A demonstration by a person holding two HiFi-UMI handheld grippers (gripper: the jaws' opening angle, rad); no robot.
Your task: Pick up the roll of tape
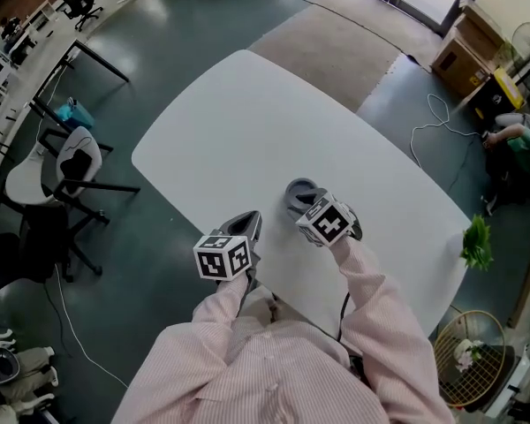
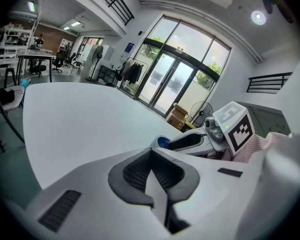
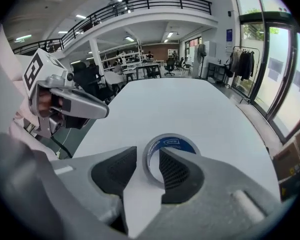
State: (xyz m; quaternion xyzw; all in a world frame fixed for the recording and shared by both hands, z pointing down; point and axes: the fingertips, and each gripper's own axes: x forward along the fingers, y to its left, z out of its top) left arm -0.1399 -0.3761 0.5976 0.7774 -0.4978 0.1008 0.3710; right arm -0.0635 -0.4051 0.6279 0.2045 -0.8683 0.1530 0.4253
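The roll of tape (image 3: 171,142), grey with a blue label inside its ring, lies flat on the white table (image 1: 247,122). My right gripper (image 3: 148,156) is open and straddles the roll's near wall: one pad sits inside the hole, the other outside, with a small gap. In the left gripper view a sliver of the tape (image 2: 162,142) shows under the right gripper (image 2: 187,140). From the head view the right gripper (image 1: 298,190) covers the roll. My left gripper (image 2: 151,152) is shut and empty, held near the table's front edge (image 1: 253,219), left of the right one.
Office chairs (image 1: 66,170) and desks stand on the floor to the left. A cable (image 1: 437,126) runs across the floor at the right, near a green plant (image 1: 477,241) and a wire basket (image 1: 473,356). A rug (image 1: 344,42) lies beyond the table.
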